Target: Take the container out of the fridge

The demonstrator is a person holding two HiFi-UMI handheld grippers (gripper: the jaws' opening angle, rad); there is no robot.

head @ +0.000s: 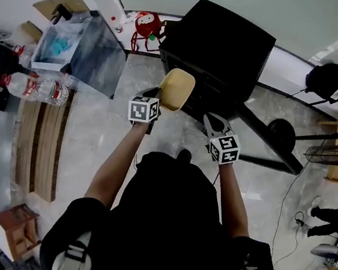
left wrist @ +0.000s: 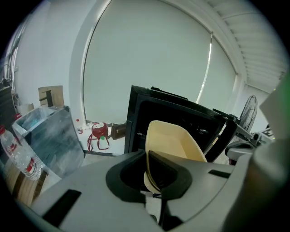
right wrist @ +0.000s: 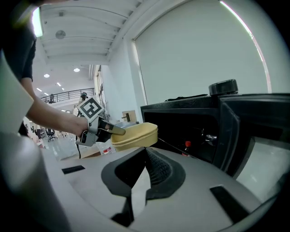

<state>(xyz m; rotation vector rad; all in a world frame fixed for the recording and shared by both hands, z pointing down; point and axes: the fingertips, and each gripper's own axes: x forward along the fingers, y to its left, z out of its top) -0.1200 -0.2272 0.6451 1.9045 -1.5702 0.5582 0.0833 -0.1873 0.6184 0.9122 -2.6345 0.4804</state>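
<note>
A pale yellow container (head: 175, 89) hangs in the air just outside the small black fridge (head: 219, 43), whose door (head: 269, 143) stands open to the right. My left gripper (head: 155, 100) is shut on the container's near rim; in the left gripper view the container (left wrist: 174, 145) rises between the jaws of that gripper (left wrist: 148, 168), in front of the fridge's dark opening (left wrist: 181, 120). My right gripper (head: 212, 124) hovers to the container's right, shut with nothing in it. In the right gripper view the container (right wrist: 134, 135) and the left gripper (right wrist: 102, 128) show beyond the right gripper (right wrist: 146, 153).
A clear bin (head: 80, 49) and water bottles (head: 36, 86) stand at the left on a wooden bench (head: 39, 141). A red bag (head: 147, 25) lies by the wall next to the fridge. A floor fan (head: 283, 134) stands right of the open door.
</note>
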